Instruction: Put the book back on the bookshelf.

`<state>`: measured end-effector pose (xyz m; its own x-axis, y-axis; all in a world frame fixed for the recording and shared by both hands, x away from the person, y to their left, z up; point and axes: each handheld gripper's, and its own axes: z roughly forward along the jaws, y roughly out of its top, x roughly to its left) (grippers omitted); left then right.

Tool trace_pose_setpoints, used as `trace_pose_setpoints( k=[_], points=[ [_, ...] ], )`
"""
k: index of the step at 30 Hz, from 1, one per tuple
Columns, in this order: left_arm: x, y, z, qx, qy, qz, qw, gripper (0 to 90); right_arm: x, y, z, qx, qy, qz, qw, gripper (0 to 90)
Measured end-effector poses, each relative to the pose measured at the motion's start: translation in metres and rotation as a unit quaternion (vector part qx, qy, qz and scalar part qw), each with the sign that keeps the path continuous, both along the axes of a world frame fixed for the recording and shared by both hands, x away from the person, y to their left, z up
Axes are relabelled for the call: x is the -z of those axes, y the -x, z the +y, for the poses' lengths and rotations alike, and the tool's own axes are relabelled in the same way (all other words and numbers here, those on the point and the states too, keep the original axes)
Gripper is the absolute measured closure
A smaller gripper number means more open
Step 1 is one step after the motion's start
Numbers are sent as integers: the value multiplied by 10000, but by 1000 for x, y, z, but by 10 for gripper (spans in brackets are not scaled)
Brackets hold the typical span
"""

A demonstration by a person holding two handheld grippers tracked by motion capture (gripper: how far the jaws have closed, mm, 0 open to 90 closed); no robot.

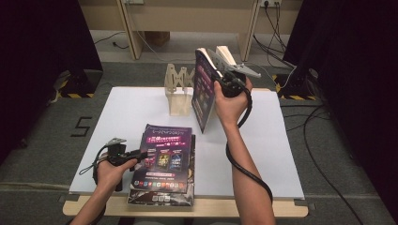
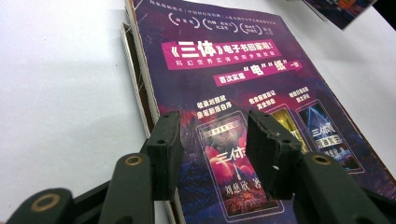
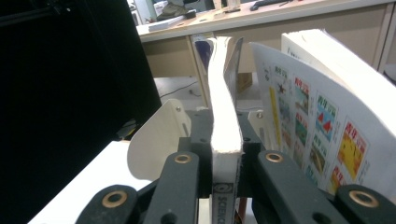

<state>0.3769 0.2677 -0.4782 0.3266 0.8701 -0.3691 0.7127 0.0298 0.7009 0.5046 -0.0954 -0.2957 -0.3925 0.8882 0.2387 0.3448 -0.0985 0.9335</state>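
Looks like the job here is moving books from the stack at the lower middle of the high view into the wooden rack (image 1: 179, 93) up at the top center of the table (image 1: 281, 154). It seems about halfway through one transfer: the right gripper (image 1: 224, 77) is clenched on a raised book (image 1: 204, 89), carried upright just right of the rack, not yet slotted in. There's another pale book (image 1: 227, 52) standing behind it (can't tell if that one's already in the rack or just leaning there). Two books or so are left in the stack (image 1: 164, 164), so plenty remains.

The held book is a thick paperback with a dark purple cover. In the right gripper view its page block (image 3: 223, 112) is pinched between the jaws and bows a bit.

The left gripper (image 2: 212, 156) hovers with its jaws spread apart just over the top book's cover (image 2: 243, 84), gripping nothing. That cover is purple with pink banners and Chinese text.
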Motion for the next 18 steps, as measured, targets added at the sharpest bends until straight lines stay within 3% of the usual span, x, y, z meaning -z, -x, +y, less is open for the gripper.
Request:
trace_pose_setpoints(
  k=[9,18],
  points=[
    [0,0,1,-8,-6,1,10000,545,4,-17,3,156,-6,57,9999,830],
    [1,0,1,-26,3,-3,10000,545,15,-18,5,279,117,21,9995,828]
  ],
)
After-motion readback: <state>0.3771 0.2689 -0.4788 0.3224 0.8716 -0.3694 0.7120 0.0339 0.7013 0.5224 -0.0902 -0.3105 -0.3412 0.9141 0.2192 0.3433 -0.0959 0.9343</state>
